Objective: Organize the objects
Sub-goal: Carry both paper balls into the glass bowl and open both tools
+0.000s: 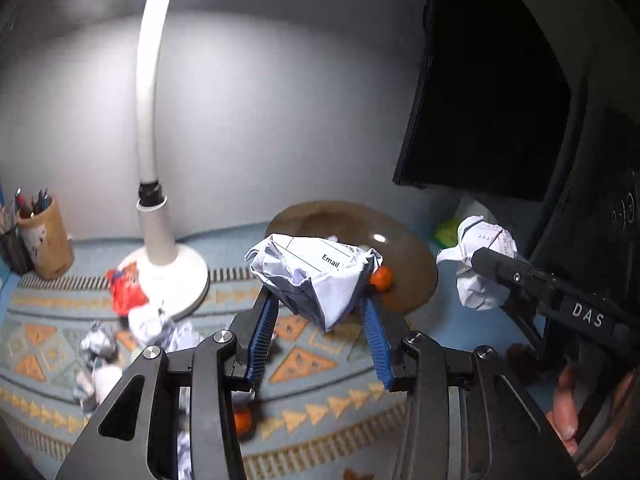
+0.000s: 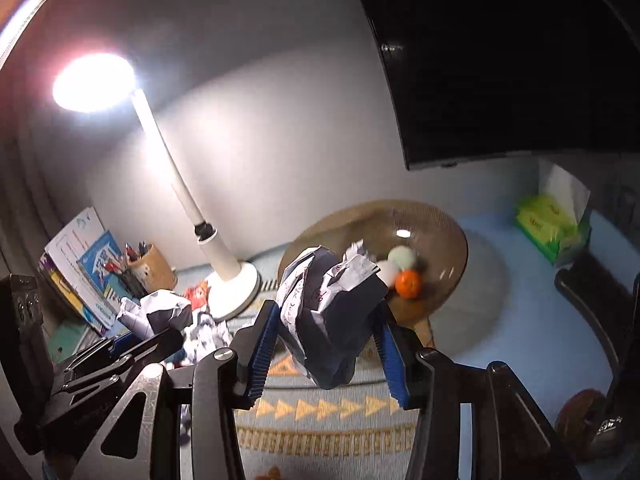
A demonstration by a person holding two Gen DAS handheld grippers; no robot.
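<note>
Left wrist view shows the left hand-held gripper (image 1: 320, 312) narrowed onto a crumpled printed paper (image 1: 316, 280), lifted above the patterned mat (image 1: 316, 364). Right hand-held gripper (image 2: 326, 332) likewise clamps a crumpled handwritten paper (image 2: 328, 312). Ahead sits a brown bowl (image 2: 440, 232) holding an orange ball (image 2: 408, 284); beside it stand a white desk lamp (image 1: 160, 240), more paper wads (image 1: 160, 324) and a pencil cup (image 1: 46, 236).

A lit white desk lamp (image 2: 224, 264) stands left of the claw, a pencil cup (image 2: 154, 266) further left, a dark monitor (image 2: 500, 60) upper right.
</note>
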